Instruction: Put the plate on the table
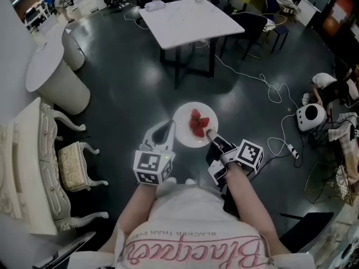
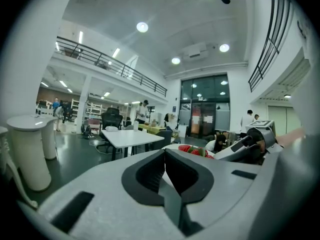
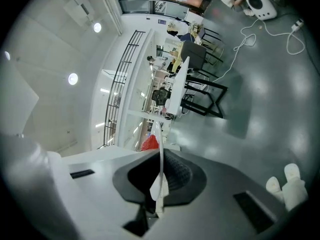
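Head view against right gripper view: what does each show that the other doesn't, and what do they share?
Head view only: the whole round plate seen from above, the left claw beside its left rim, and an ornate chair. Right gripper view only: the plate's rim edge-on, pinched between the right claw pads, plus ceiling lights and a balcony railing. Both: the plate, the strawberries on it, the white table ahead and the dark floor.

Steep overhead; plate [image 1: 182, 130] common to all
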Action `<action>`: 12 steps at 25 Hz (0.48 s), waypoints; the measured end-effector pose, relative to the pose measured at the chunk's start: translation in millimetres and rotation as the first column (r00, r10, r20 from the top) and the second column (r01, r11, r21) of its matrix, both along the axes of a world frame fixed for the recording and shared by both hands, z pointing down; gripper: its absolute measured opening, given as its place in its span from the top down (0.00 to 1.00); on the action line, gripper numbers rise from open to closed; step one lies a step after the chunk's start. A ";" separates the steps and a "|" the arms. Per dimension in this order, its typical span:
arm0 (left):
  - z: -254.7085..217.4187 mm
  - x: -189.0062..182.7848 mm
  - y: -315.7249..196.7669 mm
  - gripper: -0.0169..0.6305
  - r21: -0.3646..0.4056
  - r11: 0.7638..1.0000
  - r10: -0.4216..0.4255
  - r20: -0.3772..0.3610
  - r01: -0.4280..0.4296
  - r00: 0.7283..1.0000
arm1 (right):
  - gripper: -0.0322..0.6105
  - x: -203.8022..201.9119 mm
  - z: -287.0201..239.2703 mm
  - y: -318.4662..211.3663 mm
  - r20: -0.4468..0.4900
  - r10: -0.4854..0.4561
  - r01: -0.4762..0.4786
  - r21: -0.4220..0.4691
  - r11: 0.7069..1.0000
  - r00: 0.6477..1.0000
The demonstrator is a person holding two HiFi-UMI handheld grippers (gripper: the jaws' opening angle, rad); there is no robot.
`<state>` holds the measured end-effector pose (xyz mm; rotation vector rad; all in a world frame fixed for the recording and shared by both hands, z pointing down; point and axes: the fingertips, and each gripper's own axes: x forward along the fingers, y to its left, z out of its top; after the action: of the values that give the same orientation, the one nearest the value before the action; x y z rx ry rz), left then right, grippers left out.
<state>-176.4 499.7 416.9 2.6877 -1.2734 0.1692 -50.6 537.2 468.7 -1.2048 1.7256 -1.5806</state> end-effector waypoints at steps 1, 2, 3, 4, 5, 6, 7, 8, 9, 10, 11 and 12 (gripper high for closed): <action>-1.7 7.2 -0.3 0.97 0.001 1.000 -0.003 0.002 0.003 1.000 | 0.93 7.2 -2.9 -0.5 -0.003 -0.010 0.010 0.010 1.000 1.000; -3.7 15.3 -0.5 0.97 0.002 1.000 -0.008 0.004 0.008 1.000 | 0.93 14.9 -6.7 -1.3 -0.004 -0.019 0.019 0.023 1.000 1.000; -5.6 21.9 -0.7 0.97 0.005 1.000 -0.013 0.004 0.013 1.000 | 0.93 21.4 -10.0 -2.0 -0.008 -0.028 0.028 0.035 0.999 1.000; -6.8 26.4 -0.9 0.97 0.008 1.000 -0.021 0.003 0.020 1.000 | 0.93 26.0 -12.0 -2.5 -0.016 -0.036 0.036 0.042 0.998 0.999; -7.3 29.2 -1.1 0.96 0.011 1.000 -0.029 -0.001 0.029 1.000 | 0.93 29.2 -12.6 -3.2 -0.026 -0.043 0.044 0.045 0.998 0.999; -7.2 31.6 -1.4 0.97 0.013 0.999 -0.038 -0.006 0.038 0.999 | 0.93 31.8 -12.2 -4.6 -0.032 -0.047 0.049 0.044 0.998 0.998; -6.9 34.2 -1.8 0.97 0.014 0.999 -0.044 -0.011 0.044 0.999 | 0.93 33.7 -11.6 -6.9 -0.030 -0.050 0.051 0.042 0.998 0.998; -6.6 37.0 -1.8 0.97 0.014 0.999 -0.047 -0.013 0.047 0.999 | 0.93 35.0 -11.3 -9.5 -0.019 -0.052 0.053 0.043 0.998 0.998; -6.5 39.6 -1.7 0.96 0.015 0.999 -0.045 -0.013 0.046 0.999 | 0.93 36.0 -10.7 -11.6 -0.009 -0.055 0.056 0.043 0.998 0.998; -6.4 41.3 -2.0 0.96 0.016 0.999 -0.044 -0.014 0.044 0.999 | 0.93 37.5 -8.9 -12.9 -0.008 -0.059 0.059 0.037 0.998 0.998; -6.3 41.9 -3.5 0.97 0.017 0.999 -0.044 -0.018 0.044 0.999 | 0.93 39.2 -6.8 -14.2 -0.011 -0.061 0.061 0.027 0.998 0.998; -6.4 41.5 -6.3 0.96 0.016 0.999 -0.047 -0.023 0.048 0.999 | 0.93 40.7 -5.2 -16.4 -0.012 -0.062 0.062 0.019 0.998 0.998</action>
<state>-134.9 493.4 410.5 2.6624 -1.3363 0.1222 -9.9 520.8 463.5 -1.1630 1.7980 -1.5916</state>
